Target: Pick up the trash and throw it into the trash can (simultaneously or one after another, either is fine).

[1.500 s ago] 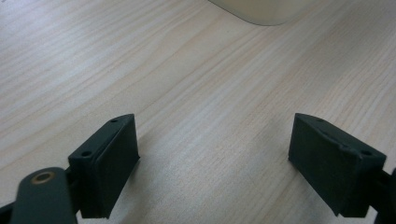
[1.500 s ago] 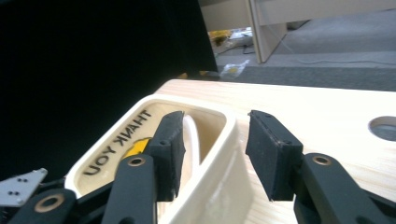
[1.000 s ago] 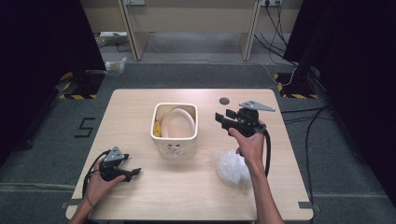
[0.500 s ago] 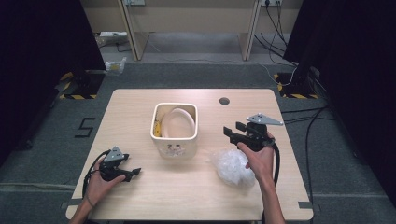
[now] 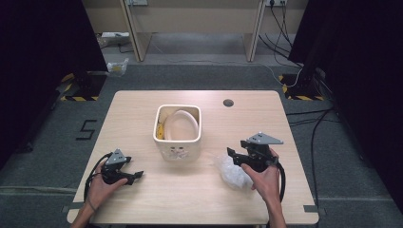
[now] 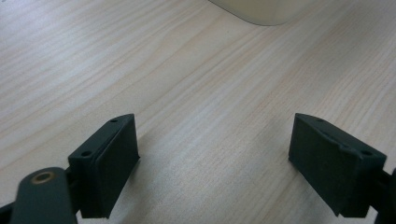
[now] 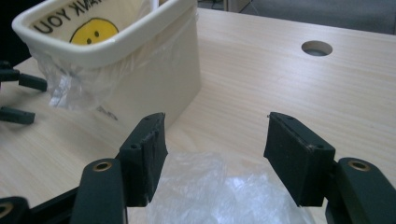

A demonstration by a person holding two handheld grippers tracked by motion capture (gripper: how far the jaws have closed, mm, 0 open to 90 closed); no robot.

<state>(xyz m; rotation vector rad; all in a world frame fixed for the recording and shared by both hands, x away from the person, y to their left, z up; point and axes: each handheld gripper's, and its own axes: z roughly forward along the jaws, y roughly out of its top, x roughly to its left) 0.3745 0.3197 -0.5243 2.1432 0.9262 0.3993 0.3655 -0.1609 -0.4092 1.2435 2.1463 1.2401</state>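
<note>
Both fingers point(image 7: 299, 158) of the right gripper point(image 5: 239, 157) stood apart, and they had just been opening wider. Nothing was pinched between them. Below and just in front of them lay the crumpled clear plastic bag point(image 7: 219, 196), soft and shiny, and the fingers were not pressing on it. In the high view the clear plastic bag point(image 5: 233, 172) sat on the pale wooden surface point(image 5: 142, 199), right next to the person's right hand point(image 5: 263, 178).

Near the bag stood the cream square plastic bin point(image 5: 178, 133), close to the middle of the surface. A thin clear liner point(image 7: 65, 86) hung over its rim and down its side. Inside the bin was a yellow smiley face with the words "THANK YOU" point(image 7: 88, 28). From above, a pale rounded thing point(image 5: 181, 124) also showed in the bin, but what it was could not be told.

At the near left of the surface, the left gripper point(image 5: 135, 175) rested in the person's left hand point(image 5: 102, 183), well apart from the bin. Its fingers point(image 6: 107, 163) were spread wide with only bare wood between them.

Behind the bin, a small round hole point(image 5: 228, 102) showed in the wood near the far edge.
</note>
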